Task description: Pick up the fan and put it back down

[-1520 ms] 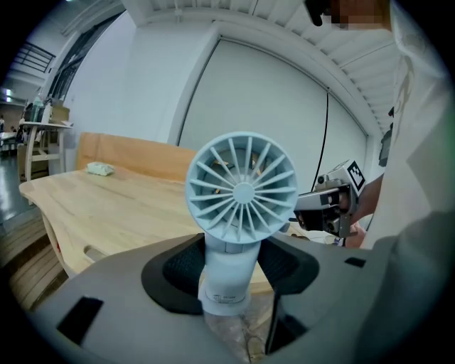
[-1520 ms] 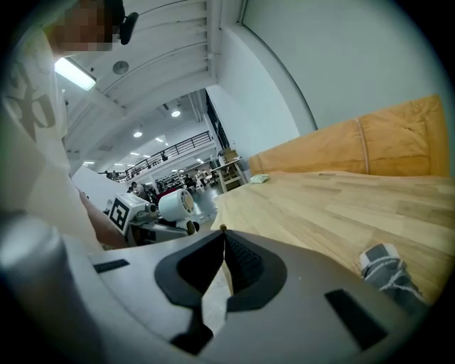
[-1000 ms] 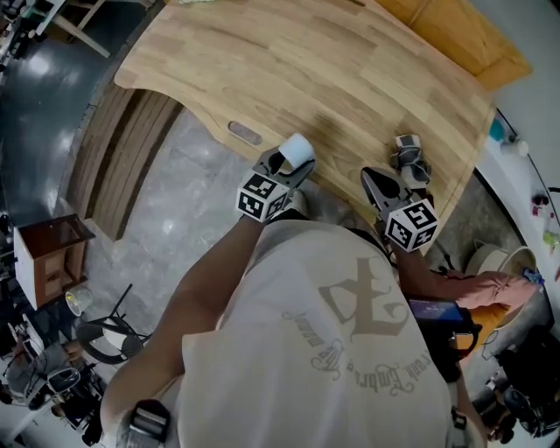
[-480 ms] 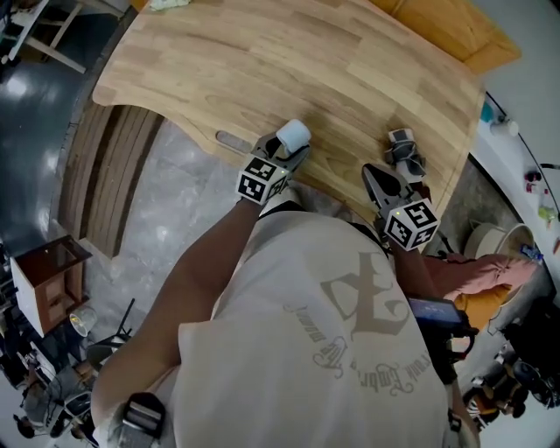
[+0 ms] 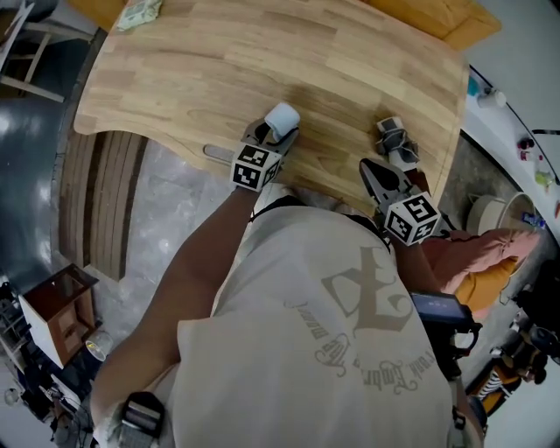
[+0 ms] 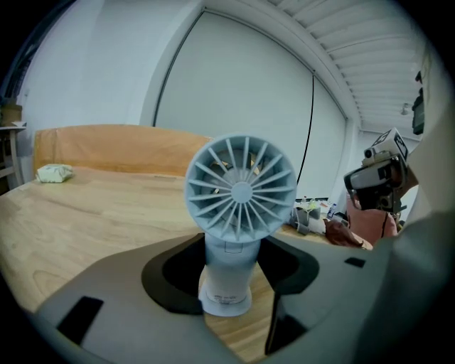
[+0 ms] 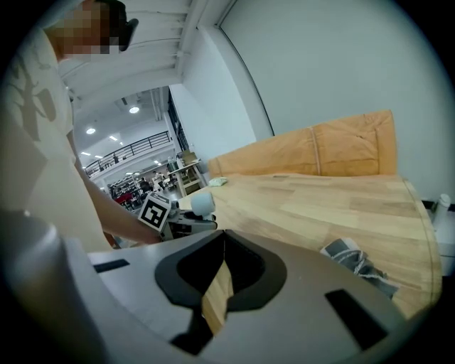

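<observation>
Fan (image 6: 242,188) stands upright in my left gripper (image 6: 231,242), with the jaws pinching its handle from both sides. I cannot tell whether its base touches the wood. It sits just inside the near edge of the table (image 5: 192,61), beside the slot (image 5: 219,153) cut by that edge. Ahead of the fan the wood is bare and wide, out to a pale green packet (image 5: 138,13) at the far left corner and an orange panel (image 6: 121,149) along the far edge. My right gripper (image 7: 224,238) has its jaws pressed together on nothing, over the near edge by the right corner. A grey bundle (image 5: 395,144) lies just ahead of it, near the right edge. The two grippers are well apart.
</observation>
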`<state>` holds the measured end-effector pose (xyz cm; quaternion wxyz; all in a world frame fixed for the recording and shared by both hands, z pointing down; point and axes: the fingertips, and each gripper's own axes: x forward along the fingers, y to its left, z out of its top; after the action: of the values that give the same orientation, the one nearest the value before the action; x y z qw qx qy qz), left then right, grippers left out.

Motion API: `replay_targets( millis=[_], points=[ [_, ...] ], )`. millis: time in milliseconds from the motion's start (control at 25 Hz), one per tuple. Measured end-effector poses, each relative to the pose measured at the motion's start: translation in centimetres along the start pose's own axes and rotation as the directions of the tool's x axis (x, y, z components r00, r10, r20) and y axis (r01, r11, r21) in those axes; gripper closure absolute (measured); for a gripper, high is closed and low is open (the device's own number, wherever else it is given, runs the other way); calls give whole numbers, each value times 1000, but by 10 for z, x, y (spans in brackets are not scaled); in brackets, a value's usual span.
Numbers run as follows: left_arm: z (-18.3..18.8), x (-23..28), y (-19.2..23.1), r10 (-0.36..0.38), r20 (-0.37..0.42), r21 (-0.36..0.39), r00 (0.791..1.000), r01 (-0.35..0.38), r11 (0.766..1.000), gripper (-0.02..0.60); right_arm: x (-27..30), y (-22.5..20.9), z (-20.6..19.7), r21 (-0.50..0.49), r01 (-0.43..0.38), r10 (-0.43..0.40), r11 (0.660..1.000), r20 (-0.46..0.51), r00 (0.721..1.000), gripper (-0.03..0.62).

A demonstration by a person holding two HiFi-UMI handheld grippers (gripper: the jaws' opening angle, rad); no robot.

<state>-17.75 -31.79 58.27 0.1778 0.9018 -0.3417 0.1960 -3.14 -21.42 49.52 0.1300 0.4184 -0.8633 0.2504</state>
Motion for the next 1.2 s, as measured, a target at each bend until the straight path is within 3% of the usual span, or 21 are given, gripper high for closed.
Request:
replay_targets(
  millis=[520, 760, 1200],
  points=[
    [2, 9, 6, -26, -3, 45, 1000, 26, 999, 341, 2, -3, 2, 26, 48, -48, 999, 24, 999, 579],
    [0, 11, 4, -61, -5, 21, 998, 61, 998, 337, 4, 6, -2, 28, 68, -69, 997, 42, 997, 579],
    [0, -15, -1, -19, 17, 29, 1000, 18, 999, 293, -11, 20, 0, 3, 31, -31, 1000, 33, 999, 579]
  ],
)
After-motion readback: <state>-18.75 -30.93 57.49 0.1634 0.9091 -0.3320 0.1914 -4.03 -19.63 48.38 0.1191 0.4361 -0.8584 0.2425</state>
